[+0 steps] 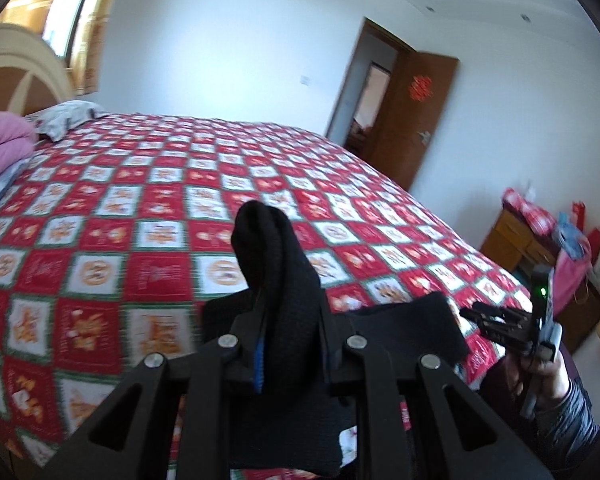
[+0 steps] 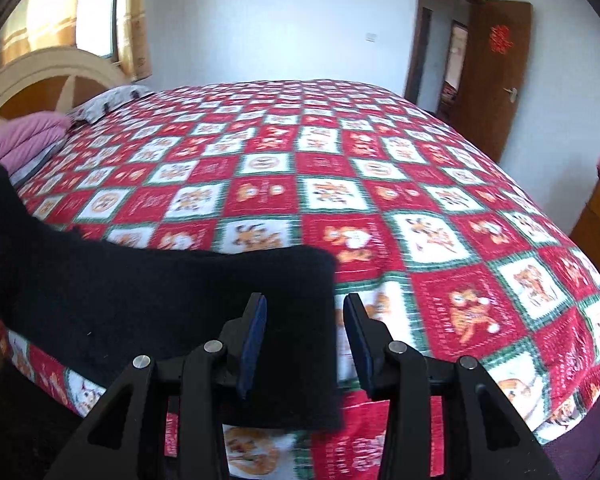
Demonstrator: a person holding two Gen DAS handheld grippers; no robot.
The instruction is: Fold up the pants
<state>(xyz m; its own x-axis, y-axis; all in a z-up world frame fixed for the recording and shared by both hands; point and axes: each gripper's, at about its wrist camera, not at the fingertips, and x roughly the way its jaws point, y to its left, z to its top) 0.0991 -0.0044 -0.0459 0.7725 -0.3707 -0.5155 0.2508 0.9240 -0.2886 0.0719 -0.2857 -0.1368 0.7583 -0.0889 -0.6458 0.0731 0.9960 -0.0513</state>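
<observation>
One pair of black pants (image 1: 276, 280) is seen at the near edge of the bed, partly lifted. In the left wrist view a bunched fold of the fabric is pinched between the closed fingers of the left gripper (image 1: 288, 344); the fold rises toward 12 o'clock above the fingertips and the rest hangs down toward 6 o'clock between the gripper's arms. A flatter part of the cloth is spread toward 3 o'clock, reaching close to the right gripper (image 1: 496, 322), which is seen there held in a hand (image 1: 548, 372).

In the right wrist view the right gripper (image 2: 305, 344) is held spread, with a clear gap between its two blue-padded fingers (image 2: 254, 344). The pants (image 2: 160, 300) are draped over the bed edge from 9 o'clock inward; their right edge is seen in the gap, just beside the left finger, and whether it is touched cannot be told. Nothing is gripped.

One quilt (image 2: 380, 184), checked red, white and green, covers the bed. At 10 o'clock one pink folded blanket (image 2: 32, 136), one patterned pillow (image 2: 108, 100) and one curved headboard (image 2: 40, 80) are seen. At 2 o'clock one brown door (image 2: 496, 76) stands open
</observation>
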